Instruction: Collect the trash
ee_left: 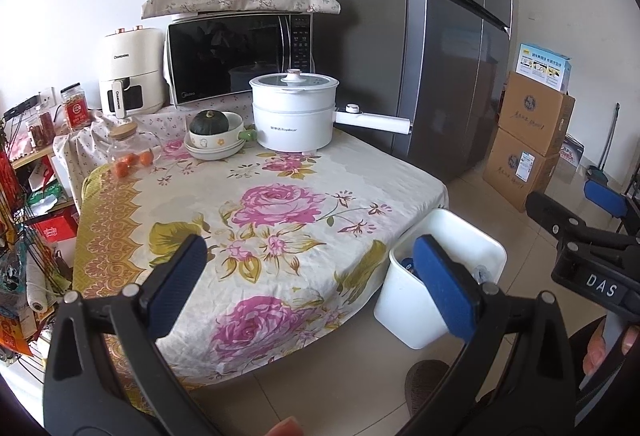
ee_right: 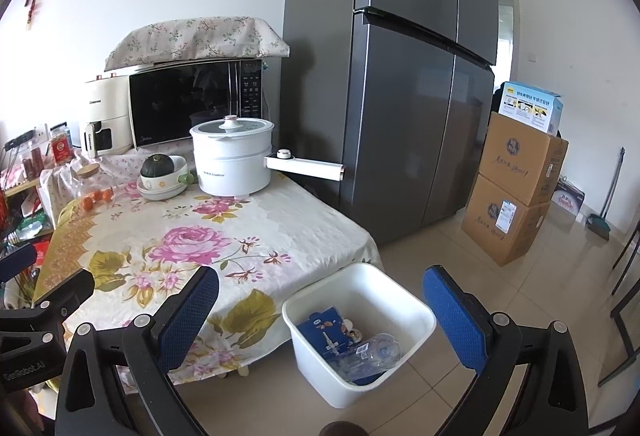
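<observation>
A white trash bin (ee_right: 404, 302) stands on the floor at the table's right corner; it also shows in the left wrist view (ee_left: 404, 306). Inside it lie a blue carton (ee_right: 320, 330) and a clear plastic bottle (ee_right: 372, 354). My left gripper (ee_left: 312, 288) is open and empty, held above the near edge of the floral tablecloth (ee_left: 260, 204). My right gripper (ee_right: 320, 320) is open and empty, held above and in front of the bin. The right gripper's arm (ee_left: 576, 232) shows at the right of the left wrist view.
On the table's far side stand a white electric pot (ee_right: 232, 160), stacked bowls holding a green squash (ee_right: 162, 176) and a glass jar (ee_right: 94, 186). A microwave (ee_right: 196, 104), air fryer (ee_right: 102, 116), grey fridge (ee_right: 400, 76) and stacked cardboard boxes (ee_right: 512, 188) stand behind.
</observation>
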